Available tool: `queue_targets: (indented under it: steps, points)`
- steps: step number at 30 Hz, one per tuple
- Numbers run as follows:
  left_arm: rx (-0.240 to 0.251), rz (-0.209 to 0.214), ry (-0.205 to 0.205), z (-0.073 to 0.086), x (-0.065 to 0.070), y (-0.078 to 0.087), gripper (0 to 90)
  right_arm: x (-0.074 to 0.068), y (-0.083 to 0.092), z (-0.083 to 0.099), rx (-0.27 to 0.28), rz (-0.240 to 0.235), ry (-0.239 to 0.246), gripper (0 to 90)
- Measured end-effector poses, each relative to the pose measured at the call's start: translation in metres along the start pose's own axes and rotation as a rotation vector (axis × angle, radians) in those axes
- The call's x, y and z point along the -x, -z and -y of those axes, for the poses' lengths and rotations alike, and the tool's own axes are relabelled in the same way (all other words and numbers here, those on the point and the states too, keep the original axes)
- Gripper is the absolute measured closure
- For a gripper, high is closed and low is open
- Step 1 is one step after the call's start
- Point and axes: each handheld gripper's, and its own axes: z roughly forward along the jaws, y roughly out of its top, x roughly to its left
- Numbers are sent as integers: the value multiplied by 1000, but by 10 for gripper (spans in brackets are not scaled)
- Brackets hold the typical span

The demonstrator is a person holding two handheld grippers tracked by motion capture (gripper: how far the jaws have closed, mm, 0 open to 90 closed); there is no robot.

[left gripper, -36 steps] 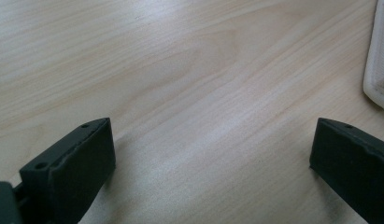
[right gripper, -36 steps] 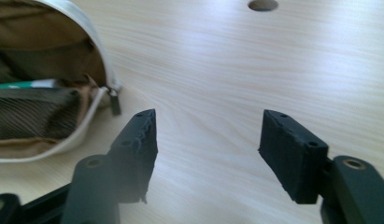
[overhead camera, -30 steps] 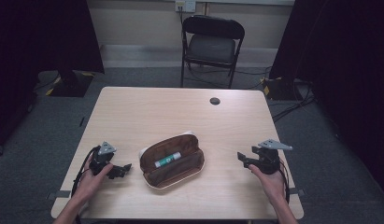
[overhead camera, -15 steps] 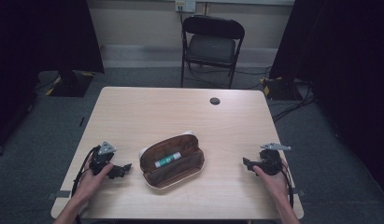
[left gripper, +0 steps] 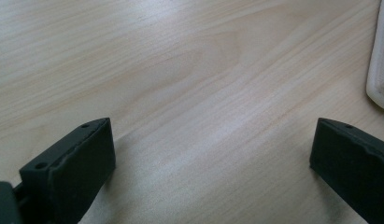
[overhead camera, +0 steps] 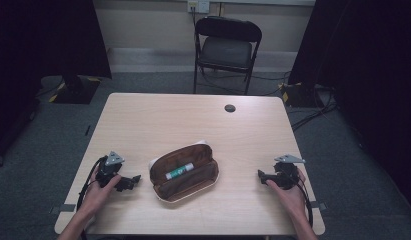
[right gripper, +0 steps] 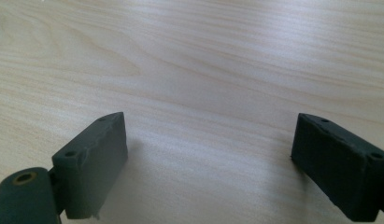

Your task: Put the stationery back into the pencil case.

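Lying between both claws, open pouch [overhead camera: 185,173]

An oval brown pouch-style case with a cream-white outer edge [overhead camera: 185,175] lies open and flat on the table, its brown lining facing up. It sits between the two sets of fingers, nearer the left fingers [overhead camera: 135,179] and well apart from the right fingers [overhead camera: 261,175]. Inside it lies a slim white-and-green tube [overhead camera: 179,172], resting flat and slanted along the case's length.
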Motion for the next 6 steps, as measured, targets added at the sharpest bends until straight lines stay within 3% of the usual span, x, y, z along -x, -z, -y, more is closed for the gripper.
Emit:
queue_targets:
  steps: [6]
  points:
    - [0, 0, 0, 0, 0, 0, 0, 0, 0, 0, 0, 5, -2, 99]
